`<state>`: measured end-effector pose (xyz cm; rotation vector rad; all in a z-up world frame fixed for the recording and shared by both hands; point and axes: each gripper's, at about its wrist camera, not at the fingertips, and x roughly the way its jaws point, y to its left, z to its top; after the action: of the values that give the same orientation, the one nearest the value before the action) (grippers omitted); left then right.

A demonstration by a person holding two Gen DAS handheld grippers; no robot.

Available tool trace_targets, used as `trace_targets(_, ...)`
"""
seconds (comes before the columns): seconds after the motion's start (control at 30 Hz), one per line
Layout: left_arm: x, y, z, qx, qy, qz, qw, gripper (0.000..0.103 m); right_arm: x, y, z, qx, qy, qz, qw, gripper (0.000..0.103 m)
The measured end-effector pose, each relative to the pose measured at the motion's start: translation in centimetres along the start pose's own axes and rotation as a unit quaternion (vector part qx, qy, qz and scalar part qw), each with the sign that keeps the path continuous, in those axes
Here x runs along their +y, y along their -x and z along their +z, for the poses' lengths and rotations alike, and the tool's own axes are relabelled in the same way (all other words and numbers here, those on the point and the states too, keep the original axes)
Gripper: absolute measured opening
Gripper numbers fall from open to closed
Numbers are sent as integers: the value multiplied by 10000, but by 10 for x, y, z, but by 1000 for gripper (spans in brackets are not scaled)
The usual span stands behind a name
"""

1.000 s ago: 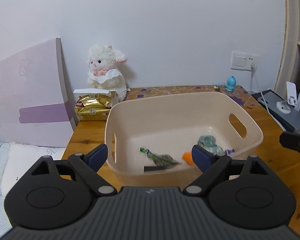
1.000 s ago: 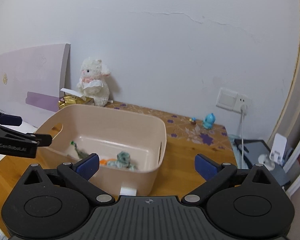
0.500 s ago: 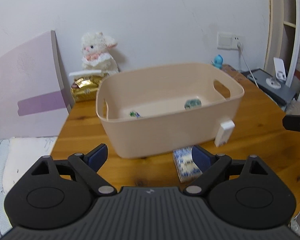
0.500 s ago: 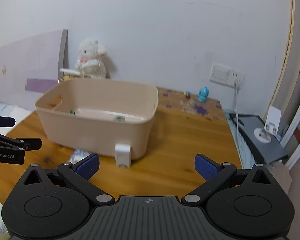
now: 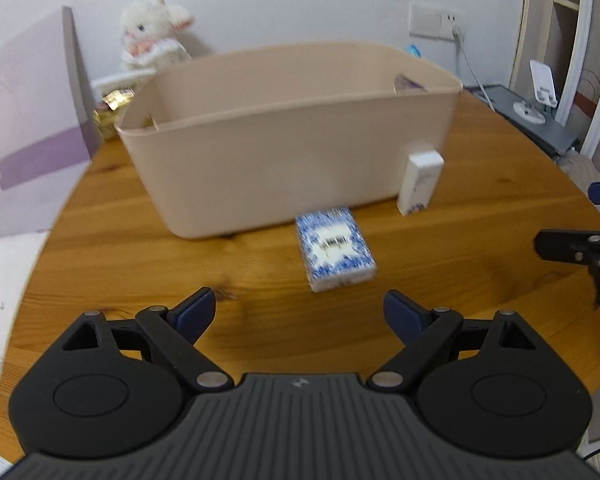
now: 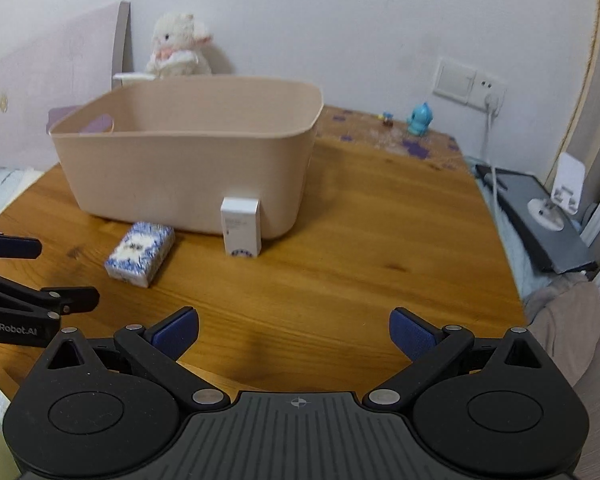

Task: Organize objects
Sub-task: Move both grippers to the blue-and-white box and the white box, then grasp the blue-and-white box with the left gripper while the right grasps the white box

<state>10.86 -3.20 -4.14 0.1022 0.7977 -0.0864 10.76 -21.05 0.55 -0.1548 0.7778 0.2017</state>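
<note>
A beige plastic basket (image 5: 292, 152) (image 6: 188, 168) stands on the wooden table (image 5: 480, 240); its inside is hidden from this low angle. A blue-and-white patterned pack (image 5: 334, 248) (image 6: 140, 254) lies flat in front of it. A small white box (image 5: 420, 182) (image 6: 242, 226) stands upright against the basket's front wall. My left gripper (image 5: 300, 314) is open and empty, low over the table just short of the pack. My right gripper (image 6: 294, 334) is open and empty, near the table's front, right of the pack.
A white plush lamb (image 5: 152, 32) (image 6: 178, 46) and a gold packet (image 5: 110, 110) sit behind the basket at the wall. A blue figurine (image 6: 418, 120) stands near the wall socket (image 6: 468, 86). A dark device (image 6: 540, 216) lies off the table's right edge.
Both grippers have dropped and pulled back from above the basket to table level. The basket's contents went out of sight; the patterned pack and white box came into view.
</note>
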Motion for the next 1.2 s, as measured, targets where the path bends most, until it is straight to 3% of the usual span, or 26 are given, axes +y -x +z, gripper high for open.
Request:
trace_targets(0.3,-12,-38,6,291,164,-214,9992,92,-4,-33,3,176,-100,75,9998,103)
trace_targets(0.6,-9,-70,21,441,403,-111,9981,92,-7,-60,13,165,-467,193,9986,103)
trace_targets(0.9,4,-82,32,322,567,151,9978,91,8,-84,31,1,-586,211,9981,102)
trace_targets(1.03,9,-85,35,276,622,213,9975,86,13,-90,37,-86,-598,189,9980,94)
trace_targets(1.2,18,-83,43,271,627,182,9975,69,16,-96,41,-108,-639,271,9975,83)
